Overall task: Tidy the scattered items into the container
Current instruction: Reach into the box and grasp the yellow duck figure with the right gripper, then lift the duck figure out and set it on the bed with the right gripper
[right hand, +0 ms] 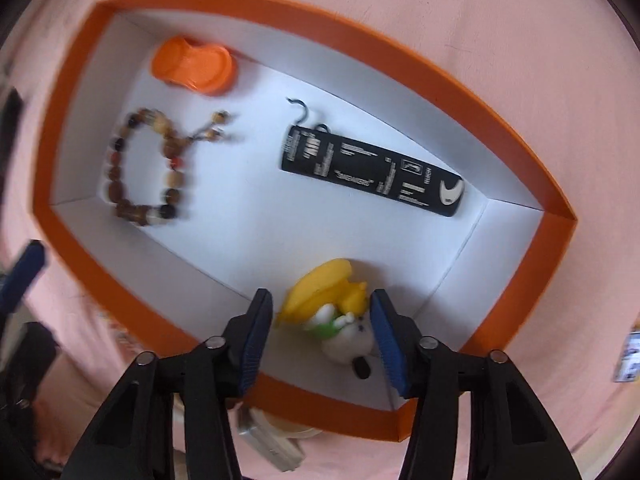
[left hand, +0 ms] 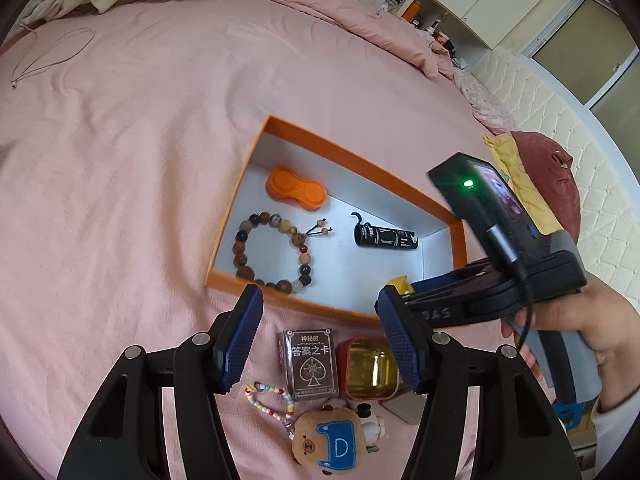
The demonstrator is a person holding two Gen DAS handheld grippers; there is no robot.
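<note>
**Pink bed, orange box, two grippers**

Left wrist view: a pink bedsheet (left hand: 140, 160) holds an orange box (left hand: 362, 164). The left gripper (left hand: 320, 340) hangs released above a card deck (left hand: 310, 362); its fingers partly hide a gold tin (left hand: 370, 366).

Right wrist view, blurred: the right gripper (right hand: 322, 334) points down into the box (right hand: 516, 300). A yellow-hatted toy figure (right hand: 336, 316) lies between its jaws, gap on the left side, not clamped.

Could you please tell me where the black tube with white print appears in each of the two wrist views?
Left wrist view: the black tube lies right of centre, inside the orange box, near its right end.
Right wrist view: the same tube lies slanted, just right of centre and above the middle.
Shared landmark: the bead bracelet, to the tube's left in both views.
</note>
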